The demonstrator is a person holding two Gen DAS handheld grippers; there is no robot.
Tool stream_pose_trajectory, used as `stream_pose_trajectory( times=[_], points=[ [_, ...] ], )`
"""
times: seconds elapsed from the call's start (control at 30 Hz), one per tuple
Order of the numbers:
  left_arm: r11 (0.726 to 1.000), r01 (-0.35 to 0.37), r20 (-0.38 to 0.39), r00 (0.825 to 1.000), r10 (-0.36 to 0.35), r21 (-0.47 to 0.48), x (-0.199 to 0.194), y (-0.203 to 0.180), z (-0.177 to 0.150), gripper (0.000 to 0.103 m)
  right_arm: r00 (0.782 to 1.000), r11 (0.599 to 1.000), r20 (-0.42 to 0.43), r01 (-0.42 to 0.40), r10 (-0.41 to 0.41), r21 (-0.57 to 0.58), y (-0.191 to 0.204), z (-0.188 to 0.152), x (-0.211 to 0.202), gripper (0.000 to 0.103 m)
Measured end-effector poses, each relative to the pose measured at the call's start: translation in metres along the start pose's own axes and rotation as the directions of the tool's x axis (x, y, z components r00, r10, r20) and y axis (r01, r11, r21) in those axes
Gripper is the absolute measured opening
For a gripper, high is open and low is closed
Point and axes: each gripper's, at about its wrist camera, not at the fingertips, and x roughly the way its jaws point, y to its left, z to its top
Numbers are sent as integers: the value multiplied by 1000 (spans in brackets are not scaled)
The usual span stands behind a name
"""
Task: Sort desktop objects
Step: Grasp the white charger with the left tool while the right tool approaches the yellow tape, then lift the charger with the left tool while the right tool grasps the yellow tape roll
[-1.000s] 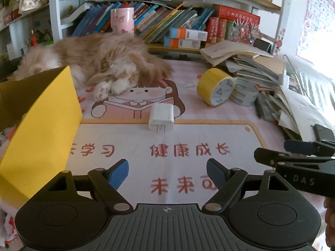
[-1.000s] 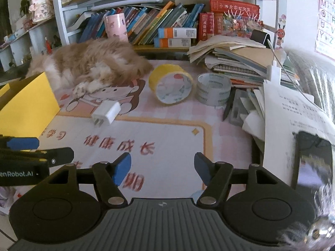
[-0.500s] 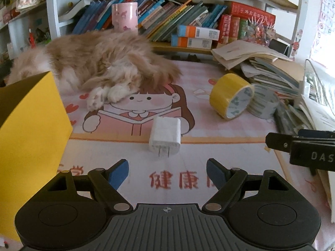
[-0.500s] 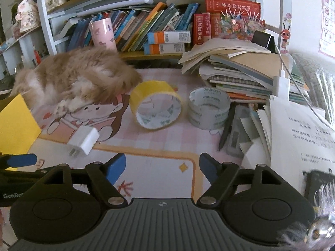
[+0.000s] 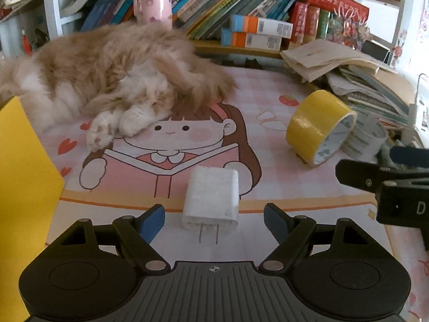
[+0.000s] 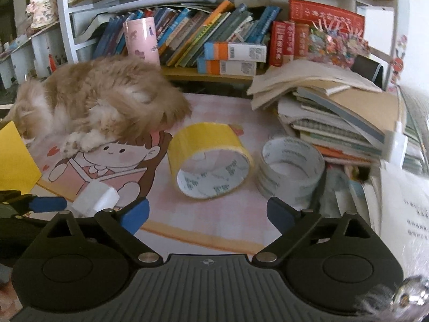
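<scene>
A white plug-in charger (image 5: 211,197) lies on the cartoon desk mat (image 5: 187,145), prongs toward me. My left gripper (image 5: 214,221) is open, its blue pads on either side of the charger's near end without touching it. A yellow tape roll (image 6: 210,161) lies tilted on the mat, with a clear tape roll (image 6: 291,167) to its right. My right gripper (image 6: 207,214) sits just in front of the yellow roll, jaws opening wide, nothing between them. The charger (image 6: 95,200) also shows at that view's lower left, beside the left gripper's fingertip (image 6: 47,204).
A fluffy orange-and-white cat (image 5: 115,75) lies across the back left of the mat. A yellow box (image 5: 24,187) stands at the left edge. Stacked books and papers (image 6: 335,112) crowd the right side; a bookshelf (image 6: 214,35) with a pink cup (image 6: 140,39) runs behind.
Both grippers have moved forward across the mat: the charger now sits between the left pads and the yellow roll is close before the right gripper, whose jaws have widened.
</scene>
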Motion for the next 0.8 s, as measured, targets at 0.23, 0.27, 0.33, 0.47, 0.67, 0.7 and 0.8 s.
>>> stream_pose_trajectory(
  times=[0.23,0.27,0.33,0.47,0.67,0.7,0.8],
  points=[
    [999,-27,7,1000,27,30,10,-3,4,42,1000,1000,-7,-17,17,12,-8,8,33,100],
    [999,-22,5,1000,21,26,10,-1,5,42,1000,1000,-10,-22,22,20,-10,8,38,100],
    [1000,-12,-2,1000,12,15,9,2,6,42,999,999,-14,-30,31,43,-13,9,47,101],
    [1000,-9,-14,1000,9,-7,0,9,3,42,999,994,-36,-30,34,108,-19,9,64,101],
    [998,33,2,999,-33,-58,-27,17,-4,42,999,988,-12,-47,50,144,-20,10,76,101],
    [997,38,4,999,-38,-72,-31,18,-5,42,999,989,-5,-49,50,143,-20,11,77,101],
    [993,51,7,999,-50,-107,-41,21,-8,42,998,987,13,-62,60,147,-20,14,83,101]
  ],
)
